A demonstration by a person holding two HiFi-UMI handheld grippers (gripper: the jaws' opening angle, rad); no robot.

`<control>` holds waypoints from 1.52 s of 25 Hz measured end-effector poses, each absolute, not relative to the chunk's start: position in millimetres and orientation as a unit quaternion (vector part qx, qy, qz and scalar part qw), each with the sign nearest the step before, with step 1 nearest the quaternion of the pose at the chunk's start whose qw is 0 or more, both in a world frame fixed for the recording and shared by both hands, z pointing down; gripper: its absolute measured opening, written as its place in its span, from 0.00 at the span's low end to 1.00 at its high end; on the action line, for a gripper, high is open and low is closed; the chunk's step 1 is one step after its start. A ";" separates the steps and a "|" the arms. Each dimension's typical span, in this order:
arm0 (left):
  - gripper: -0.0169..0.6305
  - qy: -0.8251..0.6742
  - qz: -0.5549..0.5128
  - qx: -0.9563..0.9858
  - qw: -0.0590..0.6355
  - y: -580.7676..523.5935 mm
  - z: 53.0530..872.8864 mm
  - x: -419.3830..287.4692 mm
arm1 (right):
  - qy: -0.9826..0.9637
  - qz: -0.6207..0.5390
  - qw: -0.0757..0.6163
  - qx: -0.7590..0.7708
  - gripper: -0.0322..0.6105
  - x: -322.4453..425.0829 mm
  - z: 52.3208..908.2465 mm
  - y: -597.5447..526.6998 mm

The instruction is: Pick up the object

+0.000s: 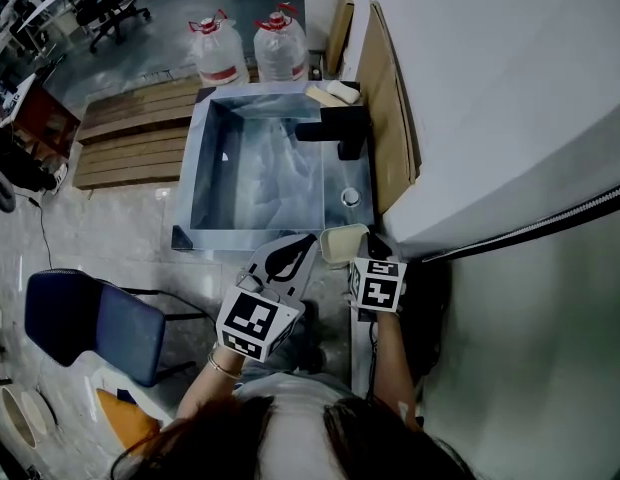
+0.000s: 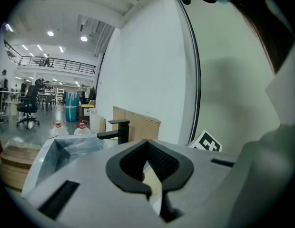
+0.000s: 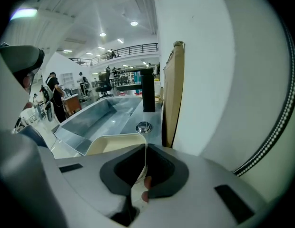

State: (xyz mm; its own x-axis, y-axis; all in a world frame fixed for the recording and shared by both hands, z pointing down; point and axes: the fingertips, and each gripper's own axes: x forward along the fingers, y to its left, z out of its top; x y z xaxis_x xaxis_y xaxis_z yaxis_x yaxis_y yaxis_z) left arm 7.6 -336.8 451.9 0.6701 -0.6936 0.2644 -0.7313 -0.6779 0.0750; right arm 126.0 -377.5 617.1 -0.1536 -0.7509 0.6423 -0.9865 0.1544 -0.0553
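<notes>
Head view: your right gripper (image 1: 362, 250) holds a cream square plastic tub (image 1: 340, 243) at the steel sink's (image 1: 182, 183) near corner, the grip itself hidden. Left gripper view: your left gripper (image 2: 154, 186) is closed and empty. Right gripper view: jaws pinch the tub's wall, its near half hidden.

One person (image 1: 290, 408) and two handheld grippers are in view, the left gripper (image 1: 293, 253) and the right gripper (image 1: 365, 245), each bearing one marker cube (image 1: 255, 325), two cubes in all. There is one steel sink (image 1: 202, 158), one black faucet (image 1: 335, 128), one round chrome knob (image 1: 351, 197) and one cream tub (image 1: 340, 243). Beyond stand two red-capped water jugs (image 1: 218, 53), two cardboard sheets (image 1: 390, 118) and one stack of wooden planks (image 1: 130, 133). One blue chair (image 1: 90, 323) completes the near count; the office chairs far off are too small to number.
</notes>
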 end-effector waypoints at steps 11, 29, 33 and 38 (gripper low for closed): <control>0.04 -0.398 0.099 0.910 0.069 -308.8 435.5 8.2 | -0.725 0.227 0.206 0.617 0.10 130.8 584.5 -357.8; 0.04 -0.416 0.069 0.905 0.052 -248.3 406.6 -2.9 | -0.735 0.170 0.142 0.641 0.10 134.7 520.9 -307.6; 0.04 -0.418 0.063 0.905 0.046 -232.5 400.3 -4.3 | -0.732 0.155 0.125 0.652 0.10 137.7 504.7 -293.7; 0.04 -0.417 0.057 0.906 0.039 -211.0 392.7 -4.2 | -0.734 0.135 0.115 0.655 0.10 136.9 488.0 -274.0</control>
